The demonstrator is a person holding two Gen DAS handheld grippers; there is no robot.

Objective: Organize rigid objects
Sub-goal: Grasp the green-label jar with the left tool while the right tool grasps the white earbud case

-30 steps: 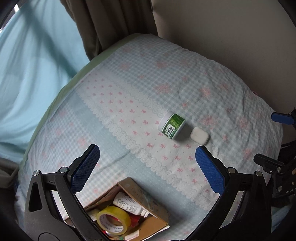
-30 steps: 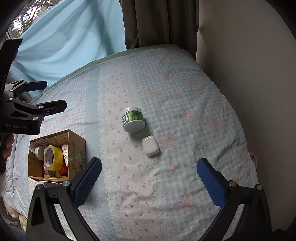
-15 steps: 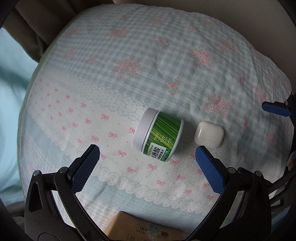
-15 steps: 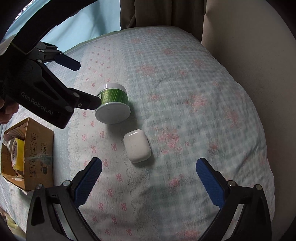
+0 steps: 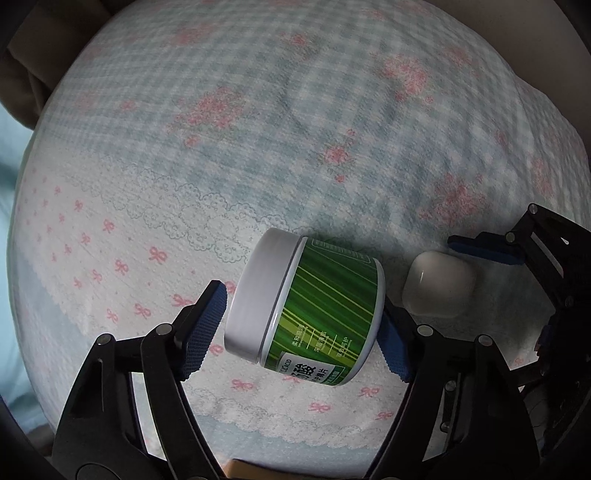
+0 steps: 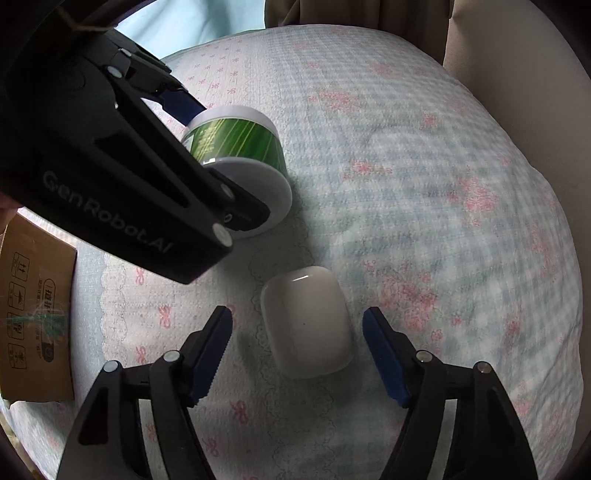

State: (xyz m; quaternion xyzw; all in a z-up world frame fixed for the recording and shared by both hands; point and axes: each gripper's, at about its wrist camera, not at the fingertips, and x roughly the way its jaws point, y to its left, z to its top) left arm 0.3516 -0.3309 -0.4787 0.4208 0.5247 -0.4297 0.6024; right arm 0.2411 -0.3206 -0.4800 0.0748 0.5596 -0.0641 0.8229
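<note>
A green jar with a white lid [image 5: 306, 306] lies on its side on the bedspread. My left gripper [image 5: 301, 330] straddles it, one finger by the lid and one by the base, with small gaps showing. The jar also shows in the right wrist view [image 6: 240, 147]. A white earbud case [image 6: 306, 325] lies between the fingers of my right gripper [image 6: 299, 350], which is open with a gap on each side. The case also shows in the left wrist view [image 5: 437, 284].
A cardboard box [image 6: 35, 314] stands at the left on the checked bedspread [image 6: 424, 184]. A beige wall [image 6: 517, 55] and curtain [image 6: 351, 14] border the far side of the bed. The left gripper's body [image 6: 110, 166] reaches in from the left.
Both grippers have moved down and forward onto their objects. Both sets of fingers have narrowed, the left around the jar and the right around the earbud case.
</note>
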